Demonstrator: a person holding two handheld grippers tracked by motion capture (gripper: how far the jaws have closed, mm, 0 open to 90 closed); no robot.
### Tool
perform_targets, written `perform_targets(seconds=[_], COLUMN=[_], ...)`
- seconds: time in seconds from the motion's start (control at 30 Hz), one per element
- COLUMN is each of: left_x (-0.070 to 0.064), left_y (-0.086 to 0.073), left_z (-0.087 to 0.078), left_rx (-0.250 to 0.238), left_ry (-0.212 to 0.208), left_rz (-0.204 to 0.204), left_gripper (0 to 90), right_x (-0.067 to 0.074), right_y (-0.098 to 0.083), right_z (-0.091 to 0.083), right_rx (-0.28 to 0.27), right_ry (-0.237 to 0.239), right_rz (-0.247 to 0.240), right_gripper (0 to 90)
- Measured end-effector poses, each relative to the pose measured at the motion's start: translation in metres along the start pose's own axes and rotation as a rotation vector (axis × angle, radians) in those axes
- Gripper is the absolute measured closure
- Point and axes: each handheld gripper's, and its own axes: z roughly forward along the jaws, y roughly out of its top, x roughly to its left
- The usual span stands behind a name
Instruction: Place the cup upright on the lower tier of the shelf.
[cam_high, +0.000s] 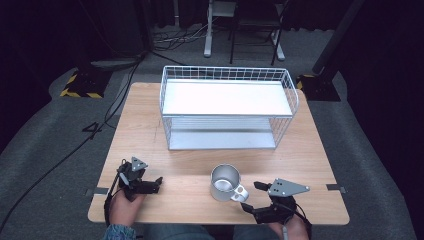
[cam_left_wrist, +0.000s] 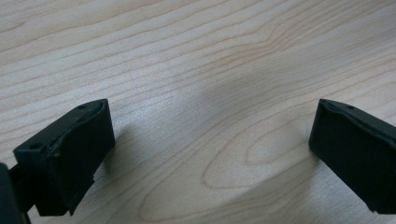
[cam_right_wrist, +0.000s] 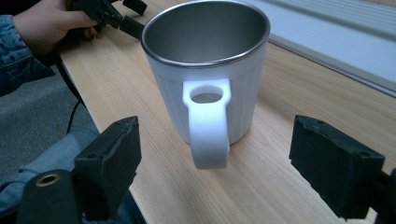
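1. On the grey carpeted floor stands your wooden table, with black cables trailing across the carpet to its left and a yellow-and-black striped block near its far left corner

2. Toward the far edge of the table sits a white wire basket with two levels: a flat white shelf on top and a second white panel below, open toward you

3. Closer to you, in front of the basket and a little right of centre, a white mug stands upright on the wood; its inside is bare metal, its wall is ribbed, and its handle points toward your right side

4. Your right gripper rests near the front right edge, its jaws spread wide and holding nothing; in the right gripper view the mug stands just beyond the jaw tips, its handle facing the gap between them and not touching either jaw

5. Your left gripper lies near the front left edge, well apart from the mug, held in your left hand; in the left gripper view its jaws are spread wide over bare wood, gripping nothing
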Motion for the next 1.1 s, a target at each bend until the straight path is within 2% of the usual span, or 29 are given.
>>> perform_targets(seconds=[0.17, 0.2, 0.23, 0.4, 0.63, 0.7, 0.9, 1.1], left_x=[0.0, 0.0, 0.0, 0.0, 0.0, 0.0, 0.0, 0.0], left_y=[0.0, 0.0, 0.0, 0.0, 0.0, 0.0, 0.0, 0.0], left_z=[0.0, 0.0, 0.0, 0.0, 0.0, 0.0, 0.0, 0.0], left_rx=[0.001, 0.001, 0.001, 0.0, 0.0, -0.001, -0.001, -0.001], left_ry=[0.002, 0.002, 0.002, 0.0, 0.0, 0.003, 0.004, 0.003], left_rz=[0.001, 0.001, 0.001, 0.001, 0.001, 0.001, 0.0, 0.0], left_gripper=[0.5, 0.5, 0.5, 0.5, 0.5, 0.5, 0.5, 0.5], right_x=[0.002, 0.003, 0.003, 0.003, 0.005, 0.005, 0.007, 0.008], right_y=[-0.001, -0.001, -0.001, 0.0, 0.003, 0.005, 0.007, 0.007], right_z=[0.014, 0.019, 0.019, 0.027, 0.024, 0.022, 0.021, 0.021], right_rx=[0.035, 0.049, 0.049, 0.072, 0.069, 0.07, 0.075, 0.07], right_ry=[0.008, 0.005, 0.005, -0.015, -0.033, -0.039, -0.034, -0.047], right_rz=[-0.002, -0.005, -0.005, -0.015, -0.043, -0.053, -0.077, -0.085], right_gripper=[26.1, 30.9, 30.9, 42.2, 53.0, 59.4, 70.0, 70.9])
